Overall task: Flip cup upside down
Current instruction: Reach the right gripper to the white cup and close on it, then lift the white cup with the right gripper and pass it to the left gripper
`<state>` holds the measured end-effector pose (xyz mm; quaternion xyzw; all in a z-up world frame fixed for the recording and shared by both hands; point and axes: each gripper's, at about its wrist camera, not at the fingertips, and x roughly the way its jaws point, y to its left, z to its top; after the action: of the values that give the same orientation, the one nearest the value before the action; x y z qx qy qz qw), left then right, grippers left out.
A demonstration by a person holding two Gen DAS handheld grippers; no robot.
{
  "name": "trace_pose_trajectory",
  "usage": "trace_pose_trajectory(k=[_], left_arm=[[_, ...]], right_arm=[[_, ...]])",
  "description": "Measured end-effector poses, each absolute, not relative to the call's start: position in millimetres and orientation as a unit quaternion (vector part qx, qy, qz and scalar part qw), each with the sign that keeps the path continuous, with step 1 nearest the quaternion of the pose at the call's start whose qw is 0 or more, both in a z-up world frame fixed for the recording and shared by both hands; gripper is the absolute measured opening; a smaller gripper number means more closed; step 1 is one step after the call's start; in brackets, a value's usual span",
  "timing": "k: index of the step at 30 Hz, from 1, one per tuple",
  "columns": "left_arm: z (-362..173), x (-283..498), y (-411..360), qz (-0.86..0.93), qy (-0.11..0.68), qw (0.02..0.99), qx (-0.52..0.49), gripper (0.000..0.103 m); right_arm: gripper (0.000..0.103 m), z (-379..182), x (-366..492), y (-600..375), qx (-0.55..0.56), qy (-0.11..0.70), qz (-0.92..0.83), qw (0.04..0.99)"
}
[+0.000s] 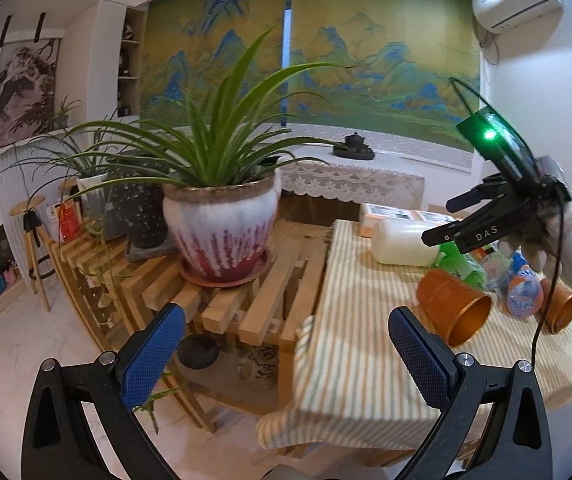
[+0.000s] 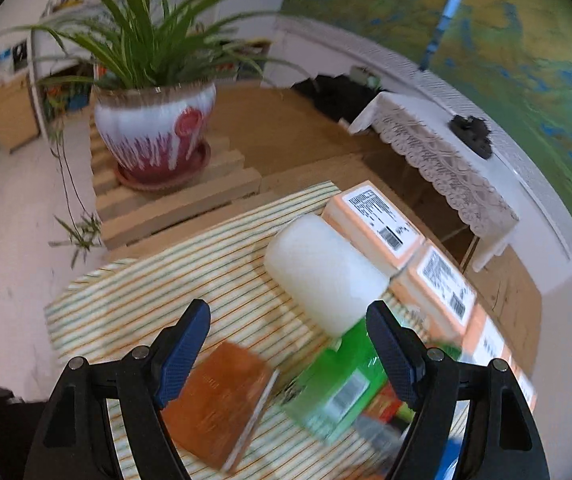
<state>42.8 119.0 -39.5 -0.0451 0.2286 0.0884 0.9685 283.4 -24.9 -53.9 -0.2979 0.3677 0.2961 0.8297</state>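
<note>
An orange metallic cup (image 1: pixel 454 307) lies on its side on the striped tablecloth (image 1: pixel 366 320), mouth toward me. In the right wrist view the same cup (image 2: pixel 222 396) lies just below and between the fingers. My left gripper (image 1: pixel 286 344) is open and empty, over the table's left edge. My right gripper (image 2: pixel 288 344) is open and empty, held above the cup; from the left wrist view it shows as a black tool (image 1: pixel 482 224) in a gloved hand. A second orange cup (image 1: pixel 562 308) lies on its side at the right.
A white bottle (image 1: pixel 406 242) and a green bottle (image 2: pixel 338 384) lie behind the cup. Orange labelled boxes (image 2: pixel 374 224) line the table's far edge. A blue-orange pouch (image 1: pixel 524 290) sits between the cups. A potted plant (image 1: pixel 222 232) stands on a slatted wooden stand at the left.
</note>
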Motion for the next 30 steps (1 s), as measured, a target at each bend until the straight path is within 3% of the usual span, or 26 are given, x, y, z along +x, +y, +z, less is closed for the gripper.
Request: trace_pose_trajectory(k=[17, 30], left_arm=[[-46.4, 72.7, 162.5, 0.128, 0.247, 0.957, -0.08, 0.103], [-50.6, 83.0, 167.6, 0.135, 0.25, 0.955, -0.081, 0.103]], right_arm=[[0.077, -112.1, 351.4, 37.8, -0.508, 0.398, 0.311, 0.698], [0.074, -123.8, 355.4, 45.8, -0.553, 0.374, 0.302, 0.68]])
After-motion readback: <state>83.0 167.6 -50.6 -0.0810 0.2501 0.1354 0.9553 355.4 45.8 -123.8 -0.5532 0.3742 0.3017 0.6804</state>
